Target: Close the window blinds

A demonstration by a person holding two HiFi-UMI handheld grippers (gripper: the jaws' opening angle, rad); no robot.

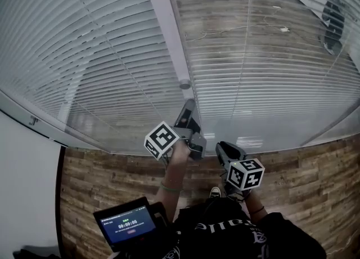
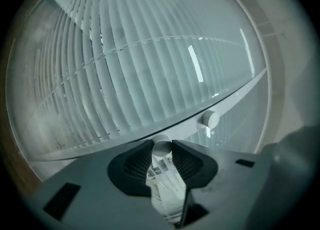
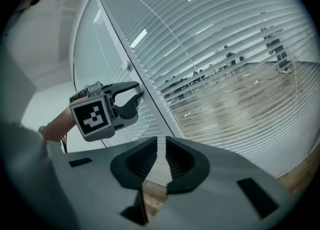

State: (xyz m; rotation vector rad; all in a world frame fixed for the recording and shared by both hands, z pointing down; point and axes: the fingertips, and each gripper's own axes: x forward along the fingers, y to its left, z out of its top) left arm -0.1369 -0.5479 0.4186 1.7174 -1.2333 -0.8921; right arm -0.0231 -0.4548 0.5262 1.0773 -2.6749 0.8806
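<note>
Left gripper [image 2: 161,152] clamped on the round knob [image 2: 161,147] of the window frame [image 1: 169,32], slatted blinds [image 1: 84,55] beyond, right gripper [image 3: 161,143] nearer, rightward, jaws narrowly apart, empty

White slatted blinds [image 1: 84,55], clear wand [image 2: 164,186], brown plank floor [image 1: 315,179], black-and-white marker cubes [image 1: 162,139]

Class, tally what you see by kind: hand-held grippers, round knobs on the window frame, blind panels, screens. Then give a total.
Hand-held grippers: 2
Round knobs: 2
Blind panels: 2
Screens: 1
Total: 7
</note>
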